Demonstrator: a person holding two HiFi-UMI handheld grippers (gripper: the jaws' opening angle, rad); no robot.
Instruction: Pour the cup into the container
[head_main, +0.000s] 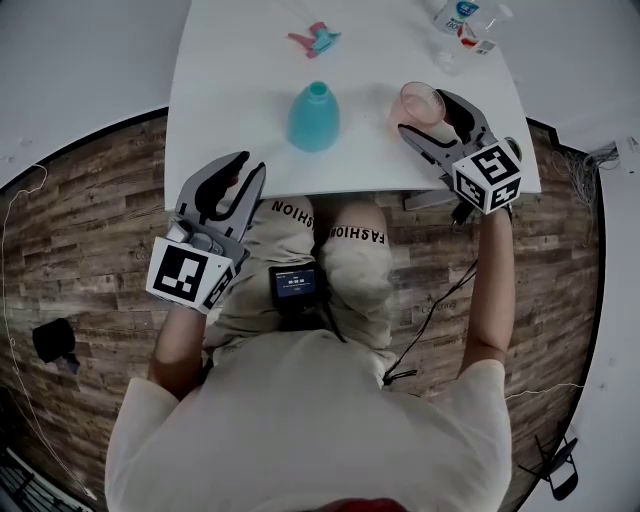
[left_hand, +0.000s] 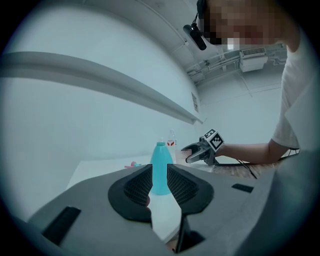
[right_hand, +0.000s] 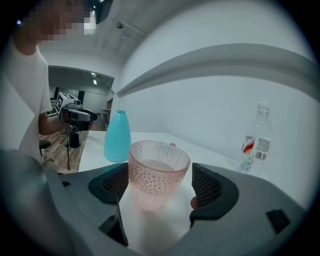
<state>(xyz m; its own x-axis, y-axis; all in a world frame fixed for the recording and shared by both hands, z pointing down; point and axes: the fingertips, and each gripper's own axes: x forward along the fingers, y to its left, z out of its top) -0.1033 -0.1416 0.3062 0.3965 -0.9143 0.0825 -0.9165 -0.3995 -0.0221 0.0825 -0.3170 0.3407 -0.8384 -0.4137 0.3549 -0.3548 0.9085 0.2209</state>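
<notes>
Head view shows, left to right, the left tool (head_main: 250, 166) narrowly parted and empty at the desk (head_main: 240, 90) edge, one teal bottle (head_main: 314, 118), and one pink cup (head_main: 420, 102) standing on the desk between the wide jaws of the right tool (head_main: 426, 112); the right gripper view adds a gap beside one pad.

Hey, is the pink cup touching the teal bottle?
Apart. The head view shows bare white table between the pink cup and the teal bottle.

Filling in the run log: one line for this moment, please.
phase: pre-grasp | right gripper: open, straddling pink cup on table | left gripper: open, empty, at table edge | teal bottle: upright, untouched
</notes>
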